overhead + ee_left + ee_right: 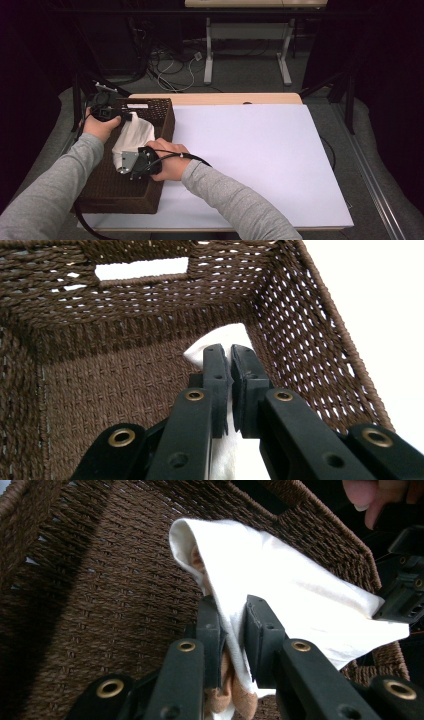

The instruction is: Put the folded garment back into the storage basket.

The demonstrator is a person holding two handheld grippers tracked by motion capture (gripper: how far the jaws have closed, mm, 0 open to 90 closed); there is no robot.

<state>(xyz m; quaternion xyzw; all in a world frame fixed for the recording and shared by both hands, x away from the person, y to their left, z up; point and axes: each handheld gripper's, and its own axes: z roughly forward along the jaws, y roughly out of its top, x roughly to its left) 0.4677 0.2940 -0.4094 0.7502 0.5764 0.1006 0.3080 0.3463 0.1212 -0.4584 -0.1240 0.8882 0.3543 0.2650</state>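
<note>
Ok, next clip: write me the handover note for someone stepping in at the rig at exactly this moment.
Left gripper: shut on one end of the white cloth, at the far end of the brown woven basket.
Right gripper: shut on the other end of the same cloth, nearer the person.
The cloth is stretched between the two grippers over the basket's inside; something tan shows under its fold in the right gripper view, and what it is cannot be told.
The basket stands at the left edge of the white table top.
Done: cloth gripped at both ends.
Left: probably either lifting it out or laying it down; unclear which.
</note>
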